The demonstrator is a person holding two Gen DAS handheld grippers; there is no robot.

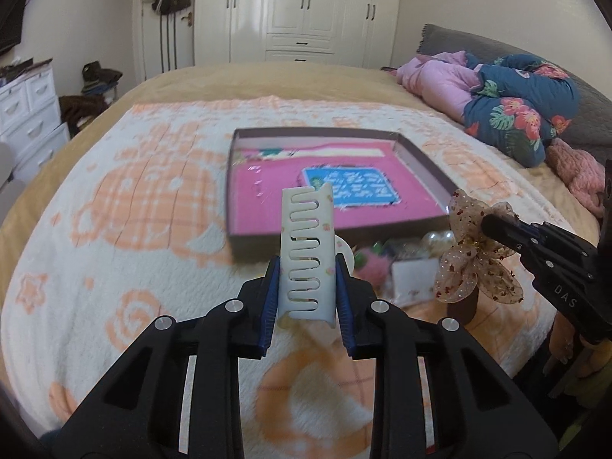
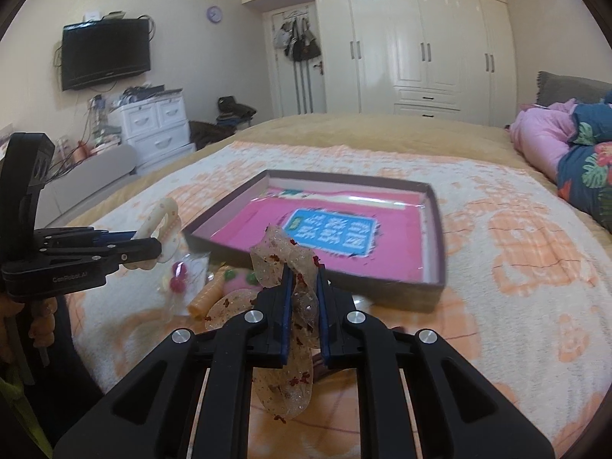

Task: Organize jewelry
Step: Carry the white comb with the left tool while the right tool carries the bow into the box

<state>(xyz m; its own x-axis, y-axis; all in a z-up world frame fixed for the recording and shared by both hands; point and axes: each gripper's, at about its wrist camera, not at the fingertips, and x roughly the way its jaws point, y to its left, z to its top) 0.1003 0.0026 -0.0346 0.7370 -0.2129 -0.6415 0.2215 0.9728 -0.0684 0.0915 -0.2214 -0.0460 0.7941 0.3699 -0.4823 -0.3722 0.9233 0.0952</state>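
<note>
Both grippers loaded (clip [image 1: 307, 254]; bow [image 2: 296, 267])

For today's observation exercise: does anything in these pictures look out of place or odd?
Yes: a loose pile of small accessories lies on the blanket beside the pink-lined box, not in it. The left gripper holds a cream hair clip, the right gripper a sheer bow.

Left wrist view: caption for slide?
Left claw grips cream hair clip before pink-lined box.
</note>
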